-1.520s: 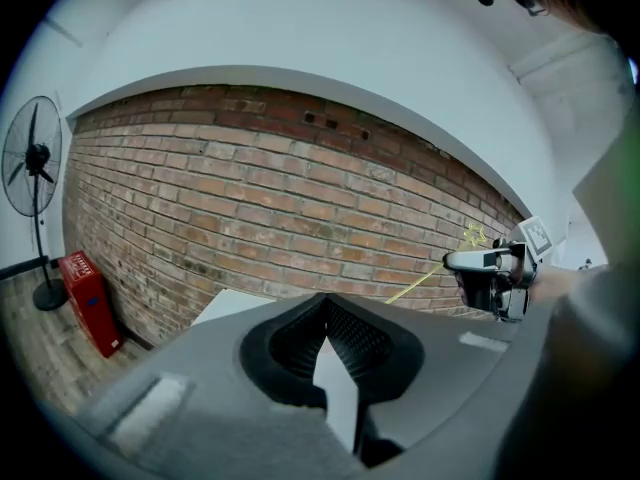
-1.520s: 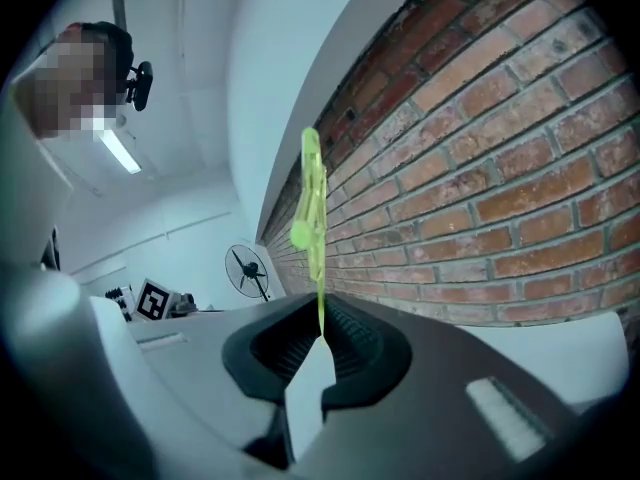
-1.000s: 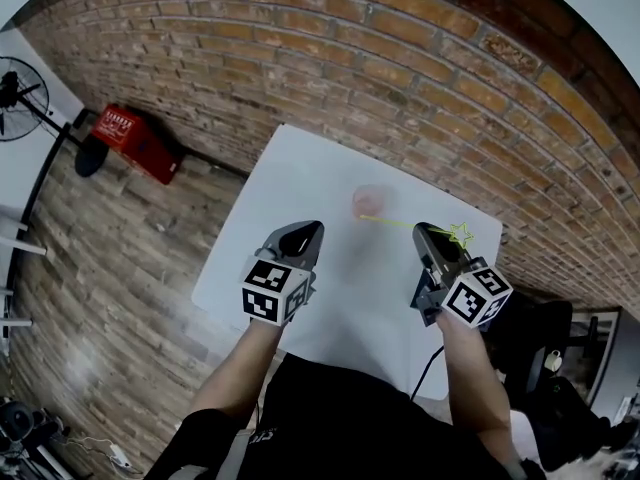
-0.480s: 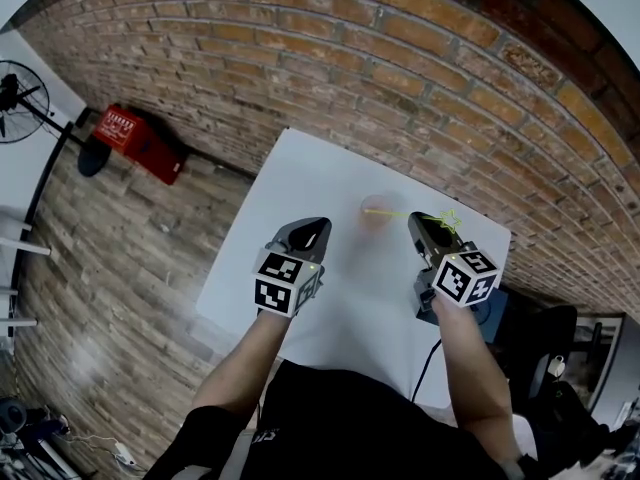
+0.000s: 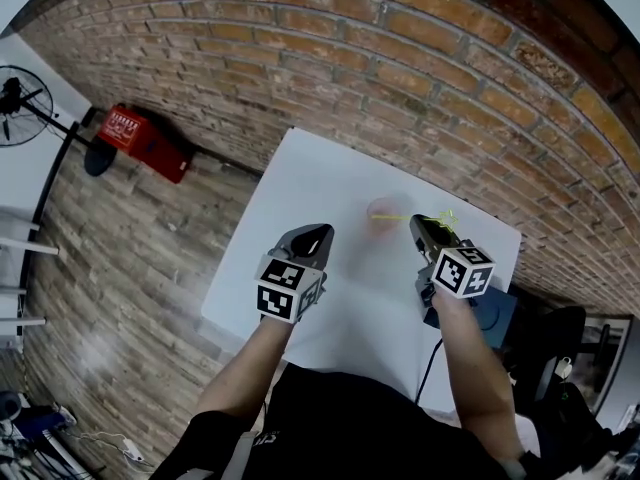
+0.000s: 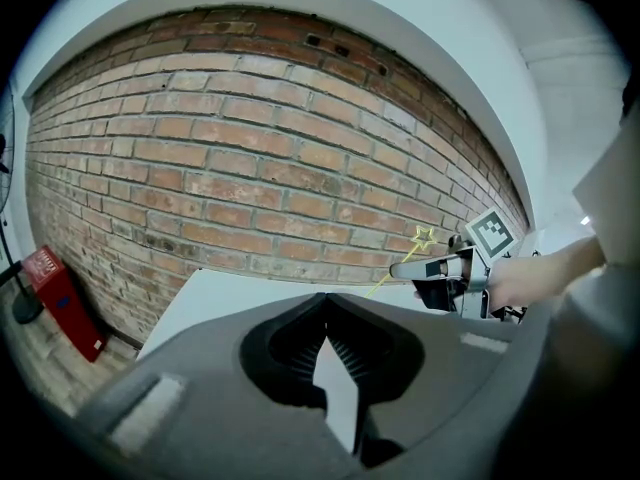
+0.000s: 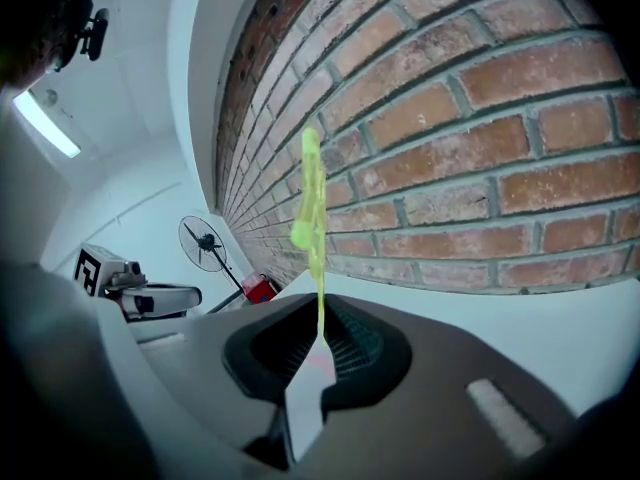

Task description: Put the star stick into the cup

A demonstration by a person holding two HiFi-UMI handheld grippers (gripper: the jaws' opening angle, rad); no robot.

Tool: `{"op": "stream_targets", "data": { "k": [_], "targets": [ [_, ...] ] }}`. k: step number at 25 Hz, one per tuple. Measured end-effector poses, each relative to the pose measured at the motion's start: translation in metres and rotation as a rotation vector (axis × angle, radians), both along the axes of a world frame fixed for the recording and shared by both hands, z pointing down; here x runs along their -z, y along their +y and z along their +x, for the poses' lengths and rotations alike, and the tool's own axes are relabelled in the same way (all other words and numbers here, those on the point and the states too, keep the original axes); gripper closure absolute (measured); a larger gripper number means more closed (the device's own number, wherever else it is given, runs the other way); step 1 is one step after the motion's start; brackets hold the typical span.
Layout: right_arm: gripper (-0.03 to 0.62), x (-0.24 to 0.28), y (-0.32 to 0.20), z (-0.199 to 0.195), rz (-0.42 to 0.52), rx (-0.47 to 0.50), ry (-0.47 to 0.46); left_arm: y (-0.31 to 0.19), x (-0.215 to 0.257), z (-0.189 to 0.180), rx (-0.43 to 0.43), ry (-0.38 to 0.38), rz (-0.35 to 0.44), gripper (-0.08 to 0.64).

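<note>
A pale pink see-through cup stands on the white table, toward its far side. My right gripper sits just right of the cup, shut on the thin yellow-green star stick. The star end points right and up, and the plain end reaches the cup's rim. In the right gripper view the stick rises from the closed jaws with the star on top. My left gripper hovers left of the cup, shut and empty. From the left gripper view I see the right gripper and the star.
A brick wall runs behind the table. On the wooden floor to the left are a red box and a standing fan. A dark blue object sits by the table's right near corner.
My right gripper has carried the stick a little nearer the cup, and the stick's plain end now lies at the cup's rim. The left gripper has hardly moved.
</note>
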State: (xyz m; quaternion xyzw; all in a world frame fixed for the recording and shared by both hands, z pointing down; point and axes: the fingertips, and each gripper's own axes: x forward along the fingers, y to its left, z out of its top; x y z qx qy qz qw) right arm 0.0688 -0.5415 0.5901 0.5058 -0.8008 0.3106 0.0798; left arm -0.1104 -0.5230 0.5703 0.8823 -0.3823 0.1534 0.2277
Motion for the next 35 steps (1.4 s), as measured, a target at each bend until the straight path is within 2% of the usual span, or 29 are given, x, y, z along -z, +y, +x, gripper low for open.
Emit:
{"op": "stream_targets", "data": {
  "k": [10,23,30,35],
  "targets": [
    [0.569,-0.027,-0.011,-0.013,-0.065,0.024,0.011,0.012,-0.013,-0.008,0.027,-0.004,-0.037,0.554],
    [0.431,-0.023,0.012,-0.004,-0.088,0.008,-0.003,0.029,0.000,0.001,0.024,0.018,-0.023,0.554],
    [0.428,-0.011,0.041,0.011,-0.079,-0.017,-0.032,0.046,0.020,0.007,0.024,0.018,0.011,0.554],
    [0.445,-0.007,0.075,0.014,-0.088,-0.029,-0.088,0.064,0.036,0.011,0.028,0.013,0.037,0.554]
  ]
}}
